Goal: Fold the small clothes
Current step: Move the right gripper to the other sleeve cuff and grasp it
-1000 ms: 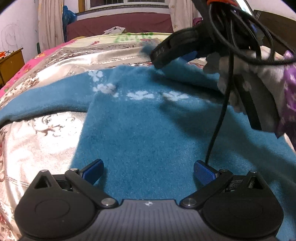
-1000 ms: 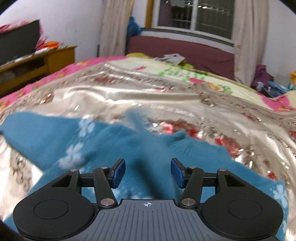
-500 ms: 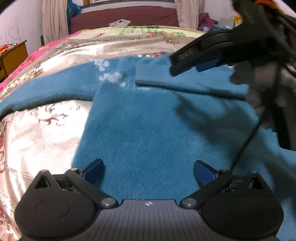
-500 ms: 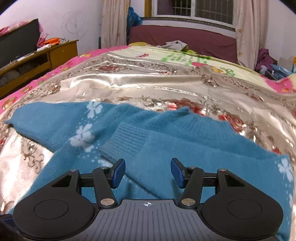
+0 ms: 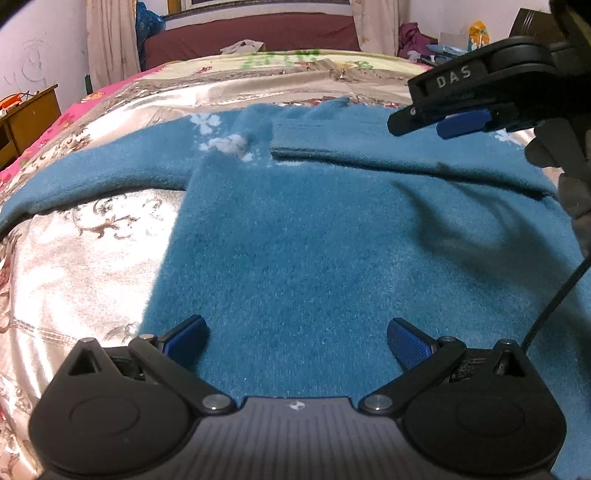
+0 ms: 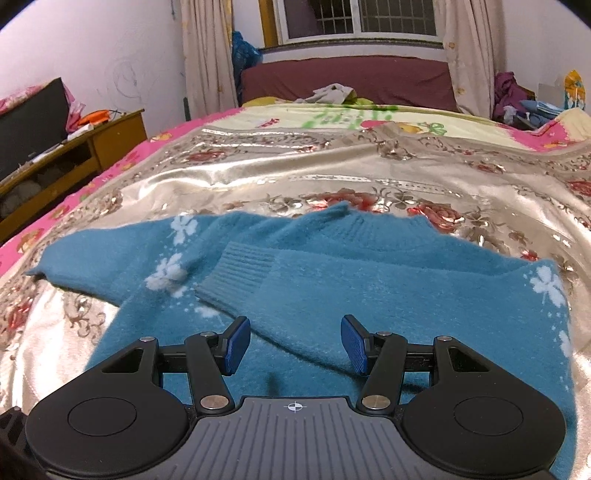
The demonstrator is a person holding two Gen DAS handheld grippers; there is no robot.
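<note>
I count one blue sweater [image 6: 369, 288] on one shiny floral bedspread [image 6: 295, 181], and it has two sleeves I can see: one [image 6: 110, 258] stretched to the left and one [image 6: 332, 280] folded across the body. I hold two grippers, the left gripper [image 5: 295, 339] and the right gripper [image 6: 293, 343], each with two blue pads, all four standing apart with nothing between them. Farther back I see one window [image 6: 354, 18], two curtains [image 6: 207, 55], and one wooden cabinet [image 6: 92, 147].
</note>
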